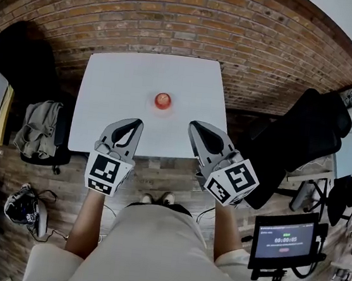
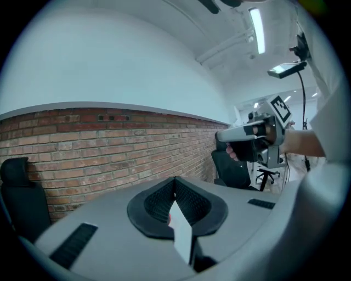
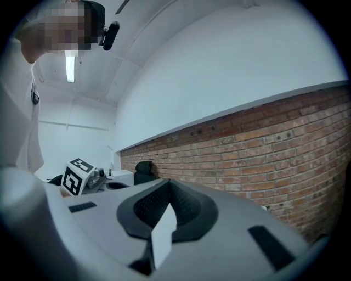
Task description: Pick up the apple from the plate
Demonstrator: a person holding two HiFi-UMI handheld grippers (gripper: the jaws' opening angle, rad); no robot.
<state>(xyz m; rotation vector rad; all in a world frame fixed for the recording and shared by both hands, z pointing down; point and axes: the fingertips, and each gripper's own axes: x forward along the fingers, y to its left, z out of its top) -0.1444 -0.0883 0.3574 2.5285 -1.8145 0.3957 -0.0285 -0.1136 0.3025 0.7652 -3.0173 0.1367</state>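
White table, square-ish w/ rounded corners, far edge tight against the brick wall. Its top is bare apart from the apple, which sits approx. at the ctr on a small plate that barely shows under it, so there's open room on all sides out to every edge. The near edge faces the person. Both grippers hang just over that edge, left gripper toward the near-left corner, right gripper toward the near-right, the apple further in btwn their lines and touched by neither. Left gripper's fingers are pressed together w/ nothing btwn them; right gripper's fingers likewise meet, empty. Tight on the flanks: black office chair close off the table's right edge, another chair draped w/ grey clothing off the left edge. Wood-plank floor beneath. Writing: b/w square marker patterns on each gripper's cube, no letters; small screen on a stand at the person's right shows timer-style digits, too small to read for sure. Materials: grippers smooth grey plastic shells w/ black ribbed pads, table matte and smooth, wall rough red brick, apple round, red, glossy.
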